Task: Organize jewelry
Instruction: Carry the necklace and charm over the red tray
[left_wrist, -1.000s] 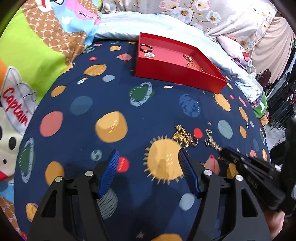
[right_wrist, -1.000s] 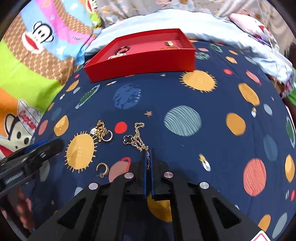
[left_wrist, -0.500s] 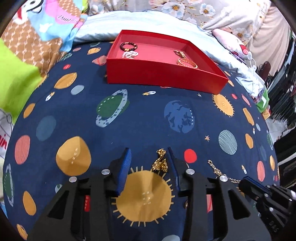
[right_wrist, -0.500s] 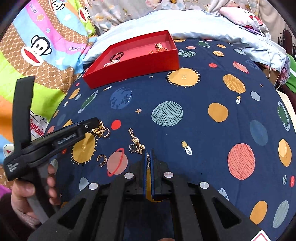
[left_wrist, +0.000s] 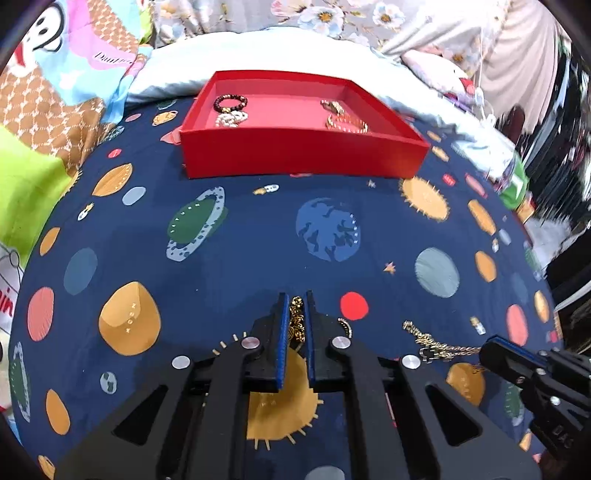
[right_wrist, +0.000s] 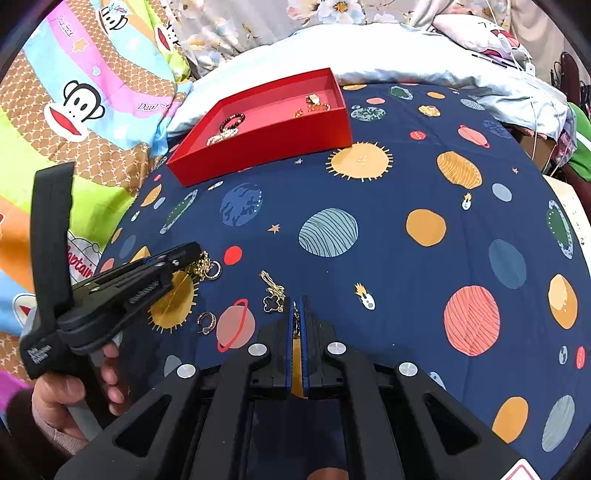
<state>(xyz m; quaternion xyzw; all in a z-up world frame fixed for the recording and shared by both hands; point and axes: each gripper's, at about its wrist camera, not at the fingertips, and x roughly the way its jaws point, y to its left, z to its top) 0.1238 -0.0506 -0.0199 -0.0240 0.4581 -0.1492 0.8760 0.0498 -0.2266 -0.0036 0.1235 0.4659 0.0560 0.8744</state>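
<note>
Tongs first: the left gripper (left_wrist: 296, 301) was wide apart a second ago, with its blue pads on either side of a yellow sun on the cloth. Now its pads are pressed close together, and a little bunched-up gold chain (left_wrist: 296, 314) sits pinched between them. In the right view the chain's ring end (right_wrist: 213, 269) pokes out past the tips, down near the cloth.

The right gripper (right_wrist: 295, 306) has not changed. Its pads were squeezed together before and they are squeezed now, pinching one end of a thin gold chain with a black clover charm (right_wrist: 274, 295). The rest of that chain lies on the cloth in front of it.

So both tongs now have a piece, I think, and the next job looks like carrying them over.

A small gold hoop earring (right_wrist: 206, 319) lies on the dark blue space-print cloth (left_wrist: 258, 236), not picked up yet.

Far off at the back sits the flat red cardboard tray (left_wrist: 303, 155). It already holds a dark bead bracelet (left_wrist: 230, 103), a white bead piece (left_wrist: 231, 119) and some gold bits (left_wrist: 345, 117).
</note>
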